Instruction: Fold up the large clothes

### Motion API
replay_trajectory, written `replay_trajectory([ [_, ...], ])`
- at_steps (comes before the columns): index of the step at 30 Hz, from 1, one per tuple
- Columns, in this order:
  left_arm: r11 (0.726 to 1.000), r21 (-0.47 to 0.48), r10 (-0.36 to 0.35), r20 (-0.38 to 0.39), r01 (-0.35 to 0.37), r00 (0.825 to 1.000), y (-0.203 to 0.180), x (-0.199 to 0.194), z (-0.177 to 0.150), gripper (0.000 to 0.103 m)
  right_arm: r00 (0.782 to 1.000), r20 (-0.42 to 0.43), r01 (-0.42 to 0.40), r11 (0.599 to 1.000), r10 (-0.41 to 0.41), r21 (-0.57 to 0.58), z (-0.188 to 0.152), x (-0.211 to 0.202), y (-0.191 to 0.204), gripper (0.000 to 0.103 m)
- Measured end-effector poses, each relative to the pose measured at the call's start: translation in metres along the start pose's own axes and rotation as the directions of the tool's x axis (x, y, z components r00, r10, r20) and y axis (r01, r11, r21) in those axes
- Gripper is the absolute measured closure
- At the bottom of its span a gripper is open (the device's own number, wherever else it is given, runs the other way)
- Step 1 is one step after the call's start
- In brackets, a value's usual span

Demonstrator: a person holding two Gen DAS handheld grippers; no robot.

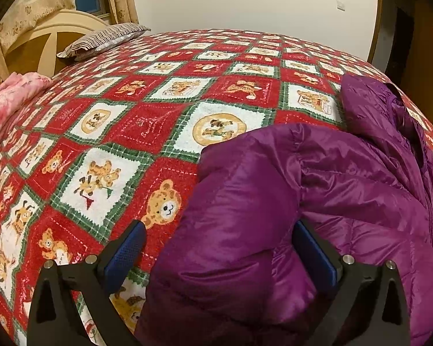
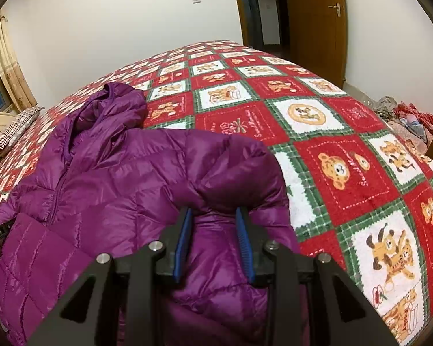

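Note:
A purple puffer jacket (image 1: 346,184) with a hood lies on a bed with a red teddy-bear blanket (image 1: 147,121). My left gripper (image 1: 219,230) is wide open over the jacket's left sleeve (image 1: 231,230), with the sleeve between its blue pads (image 1: 124,256). In the right wrist view the jacket (image 2: 101,178) lies front up with its zipper showing. My right gripper (image 2: 215,216) has its jaws partly closed around the folded-over right sleeve (image 2: 233,173), with puffy fabric bunched between the pads (image 2: 244,245).
A striped pillow (image 1: 101,39) and a pink quilt (image 1: 5,101) lie at the head of the bed by a cream headboard (image 1: 43,40). A wooden door (image 2: 317,20) and a pile of clothes (image 2: 407,118) are beyond the bed's right side.

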State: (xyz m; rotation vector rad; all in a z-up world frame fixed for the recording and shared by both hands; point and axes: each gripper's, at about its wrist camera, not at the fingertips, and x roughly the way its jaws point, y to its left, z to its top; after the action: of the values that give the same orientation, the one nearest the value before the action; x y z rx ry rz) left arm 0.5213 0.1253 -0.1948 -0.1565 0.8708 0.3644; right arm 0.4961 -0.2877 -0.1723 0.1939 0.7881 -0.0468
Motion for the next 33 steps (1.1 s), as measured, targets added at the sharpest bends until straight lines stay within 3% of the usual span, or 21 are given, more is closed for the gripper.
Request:
replay_trajectory([
  [26, 1.000, 0.006, -0.008, -0.008, 0.008, 1.000, 0.001, 0.000, 0.000, 0.001, 1.000, 0.001, -0.002, 1.000, 0.002, -0.006, -0.001, 0.000, -0.001, 0.068],
  [30, 0.998, 0.047, -0.028, -0.083, 0.032, 0.996, 0.005, -0.014, 0.015, 0.001, 0.998, -0.053, -0.028, 0.998, 0.025, -0.064, 0.006, 0.000, 0.004, 0.054],
  [33, 0.995, 0.061, -0.074, -0.009, 0.075, 0.997, 0.005, -0.039, 0.038, 0.001, 0.992, -0.096, -0.087, 0.993, 0.079, -0.083, 0.027, -0.010, 0.009, 0.045],
])
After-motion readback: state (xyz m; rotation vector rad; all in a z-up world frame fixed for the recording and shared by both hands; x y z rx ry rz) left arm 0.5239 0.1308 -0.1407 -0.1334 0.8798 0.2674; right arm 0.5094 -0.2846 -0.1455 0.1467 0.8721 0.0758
